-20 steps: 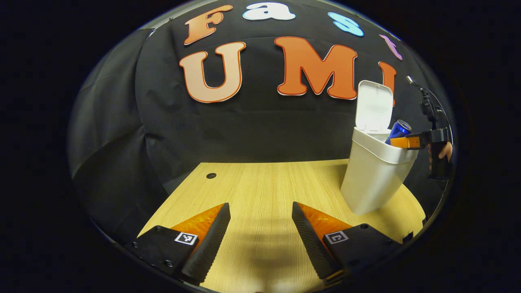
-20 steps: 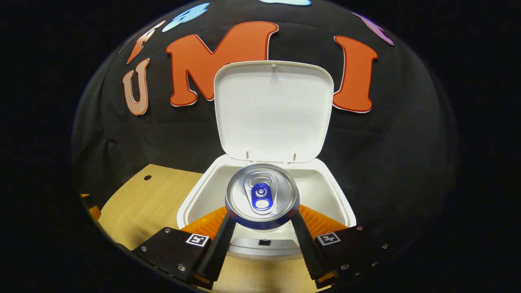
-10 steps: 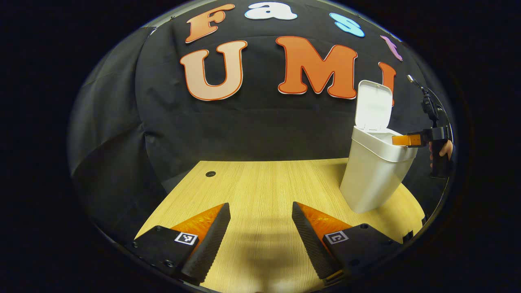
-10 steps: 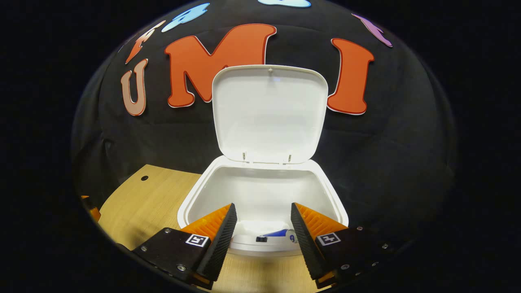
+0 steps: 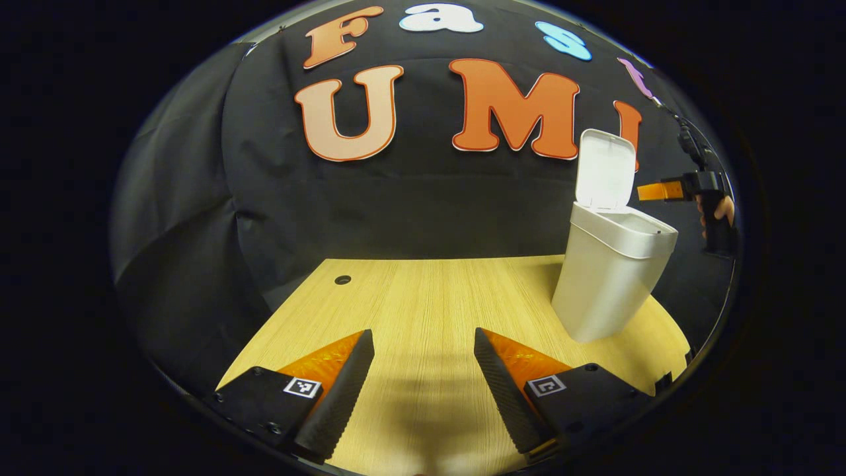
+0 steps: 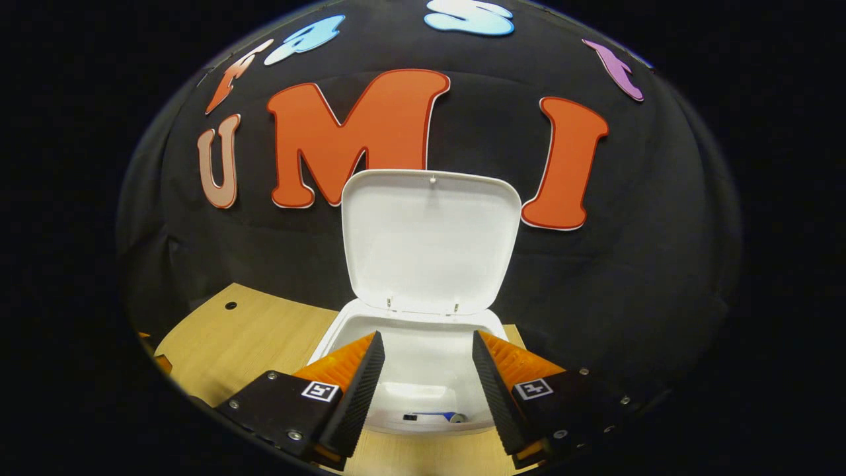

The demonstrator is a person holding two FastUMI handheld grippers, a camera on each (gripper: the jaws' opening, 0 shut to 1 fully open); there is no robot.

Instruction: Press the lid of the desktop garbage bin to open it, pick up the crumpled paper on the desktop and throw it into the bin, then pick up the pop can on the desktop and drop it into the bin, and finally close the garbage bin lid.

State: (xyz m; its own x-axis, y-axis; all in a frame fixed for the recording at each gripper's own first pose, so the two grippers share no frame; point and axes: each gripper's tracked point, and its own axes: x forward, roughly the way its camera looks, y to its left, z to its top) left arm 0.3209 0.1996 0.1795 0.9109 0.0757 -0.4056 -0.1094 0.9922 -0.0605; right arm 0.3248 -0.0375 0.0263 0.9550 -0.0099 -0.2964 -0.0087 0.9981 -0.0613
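A: Left gripper view first. What's there?

B: The left claw hangs low over the pale wood-grain surface, fingers apart and holding nothing. The tall white plastic garbage bin stands toward the surface's far right, close to its curved edge, with its white hinged lid upright. Off beyond it, the right claw hovers above the bin's mouth in a person's hand. At that distance I cannot tell its gap

A: And the right gripper view?

B: The right claw is plainly spread and empty, poised above the bin's opening. Down inside lies the blue and silver pop can. I can't make out the crumpled paper in there

A: So what's left?

B: I'd judge the can drop done, and no paper lies on the surface, so only closing the lid remains

A: Room to work?

B: Plenty above and before the bin. The lid leans back toward the black cloth wall, so reaching behind it looks tight. Bare surface lies all around the left claw
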